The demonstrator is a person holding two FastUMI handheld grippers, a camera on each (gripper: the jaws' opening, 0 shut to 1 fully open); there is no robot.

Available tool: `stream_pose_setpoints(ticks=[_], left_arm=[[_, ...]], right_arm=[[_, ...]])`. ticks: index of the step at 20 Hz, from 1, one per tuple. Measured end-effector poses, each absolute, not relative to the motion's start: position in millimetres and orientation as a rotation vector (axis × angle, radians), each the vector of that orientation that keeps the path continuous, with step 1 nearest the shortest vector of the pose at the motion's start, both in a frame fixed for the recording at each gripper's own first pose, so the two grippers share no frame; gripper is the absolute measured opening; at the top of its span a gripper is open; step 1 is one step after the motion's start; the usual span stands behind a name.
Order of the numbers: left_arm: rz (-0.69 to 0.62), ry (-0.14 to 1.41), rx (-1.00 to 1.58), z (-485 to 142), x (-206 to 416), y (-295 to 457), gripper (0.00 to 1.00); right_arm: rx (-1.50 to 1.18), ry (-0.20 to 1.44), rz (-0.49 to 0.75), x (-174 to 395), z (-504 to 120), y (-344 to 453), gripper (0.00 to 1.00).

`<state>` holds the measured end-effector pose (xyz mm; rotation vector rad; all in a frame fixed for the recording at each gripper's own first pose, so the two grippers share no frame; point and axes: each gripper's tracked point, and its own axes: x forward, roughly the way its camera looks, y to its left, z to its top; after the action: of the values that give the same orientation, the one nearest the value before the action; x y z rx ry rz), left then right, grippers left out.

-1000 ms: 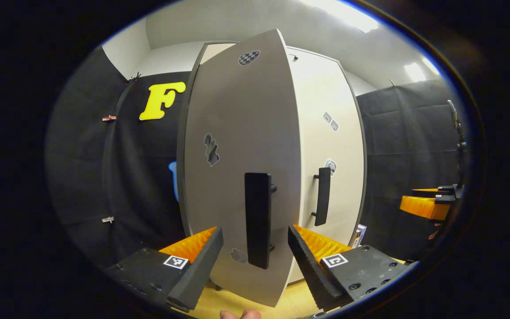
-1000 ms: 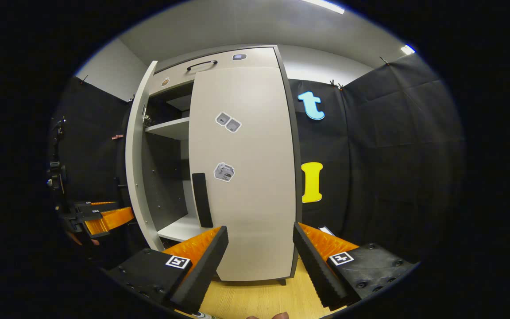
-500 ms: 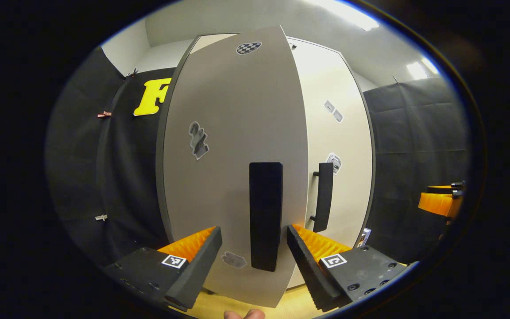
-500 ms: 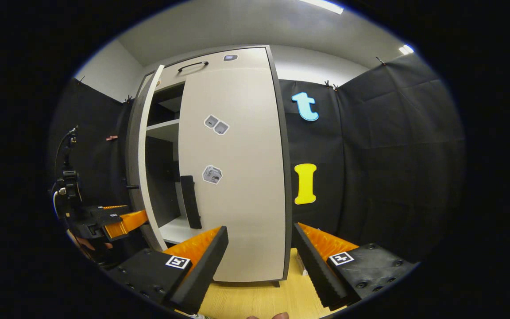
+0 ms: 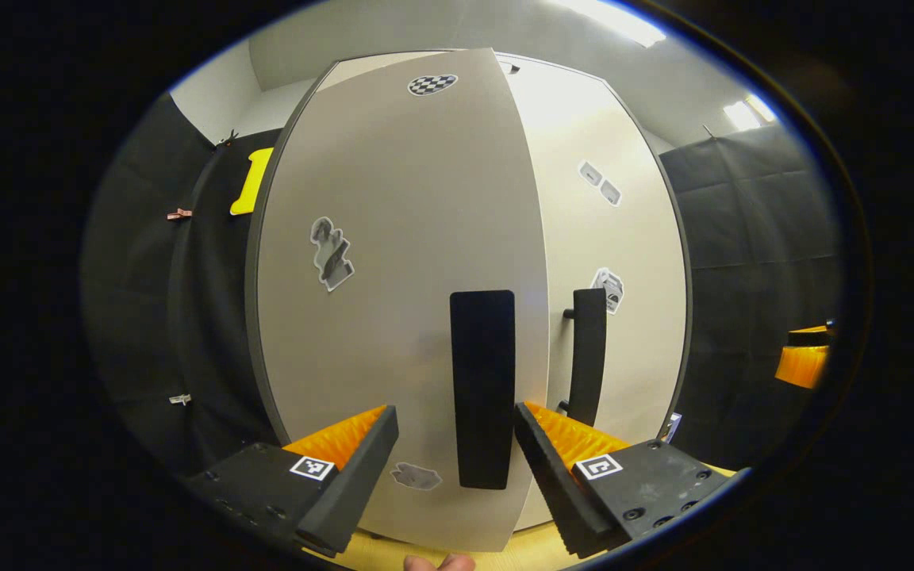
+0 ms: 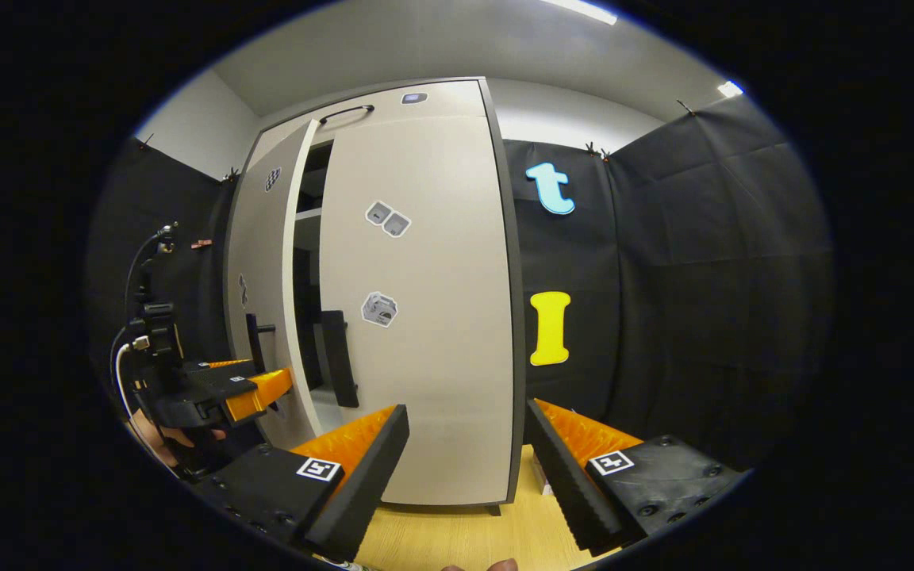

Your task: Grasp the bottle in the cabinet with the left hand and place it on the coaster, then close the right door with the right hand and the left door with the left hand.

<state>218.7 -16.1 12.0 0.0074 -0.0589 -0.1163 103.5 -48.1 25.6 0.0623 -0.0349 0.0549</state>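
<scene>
While your left gripper [image 5: 455, 448] sits close in front of the left door [image 5: 393, 262], its two fingers stand spread apart with the door's dark vertical handle [image 5: 483, 388] between them, and neither finger visibly presses on the handle, so you grip nothing there. That door stands nearly shut, with a narrow dark gap left between it and the right door [image 6: 425, 317], as you see in the right gripper view, where the left door [image 6: 263, 262] angles slightly outward from the cabinet [image 6: 393, 99]. In the left gripper view the right door [image 5: 624, 238] lies flat against the cabinet front, its own dark handle [image 5: 586, 357] just beside the left door's edge. Your right gripper [image 6: 466, 464] hangs back from the cabinet over the pale wooden floor [image 6: 465, 535], fingers wide apart and holding nothing. From there you see your left gripper [image 6: 255, 388] low on the left, at the left door's handle [image 6: 253, 349], with a hand [image 6: 167, 440] behind it. In the left gripper view your right gripper [image 5: 802, 361] shows at the far right edge, well apart from the doors. Small stickers dot both door fronts. You cannot see the bottle or the coaster from either camera
</scene>
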Motion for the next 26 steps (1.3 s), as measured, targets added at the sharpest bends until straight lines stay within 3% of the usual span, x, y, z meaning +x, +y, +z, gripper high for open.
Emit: stream_pose_setpoints(ticks=[10,26], left_arm=[[-0.099,-0.058,0.018,15.6,225.1,-20.4,0.95],[-0.051,-0.072,-0.004,33.7,132.8,21.4,0.94]], right_arm=[[0.070,-0.035,0.068,102.5,27.1,-48.4,0.98],[0.086,-0.068,0.141,81.4,45.4,-7.6,0.98]])
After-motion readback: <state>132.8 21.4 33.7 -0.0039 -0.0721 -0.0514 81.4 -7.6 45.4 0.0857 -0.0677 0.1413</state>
